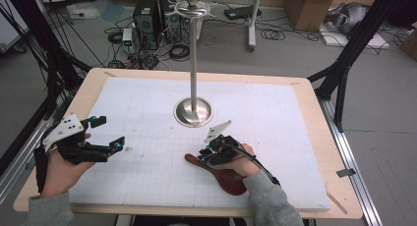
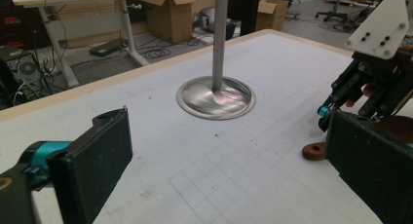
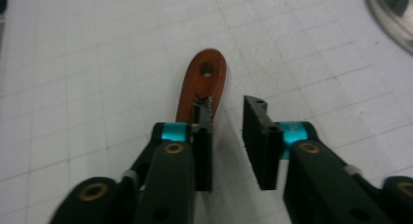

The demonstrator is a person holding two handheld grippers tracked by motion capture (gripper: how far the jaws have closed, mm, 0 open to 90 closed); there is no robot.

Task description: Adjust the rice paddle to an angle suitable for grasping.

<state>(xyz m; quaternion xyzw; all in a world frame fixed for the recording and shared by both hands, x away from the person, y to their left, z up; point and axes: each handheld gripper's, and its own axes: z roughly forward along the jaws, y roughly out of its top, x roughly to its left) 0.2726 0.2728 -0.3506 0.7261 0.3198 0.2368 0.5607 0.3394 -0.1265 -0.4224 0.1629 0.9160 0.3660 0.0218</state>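
Right claw (image 3: 228,112) sits low over the spoon (image 3: 203,85), jaws parted a little, nothing pinched; the handle runs under the left jaw rather than in the gap. Left claw (image 1: 105,132) hovers spread wide and empty, well off to the side. The spoon lies flat on the bench (image 1: 147,123), near the front edge, short of the steel stand (image 1: 193,110). It's reddish-brown wood with a smooth finish, a narrow handle with a hole at its rounded end and a broader bowl under the hand. I'd call it light, stiff, a touch slick. Best hold looks like across the handle's flat sides, mid-length.
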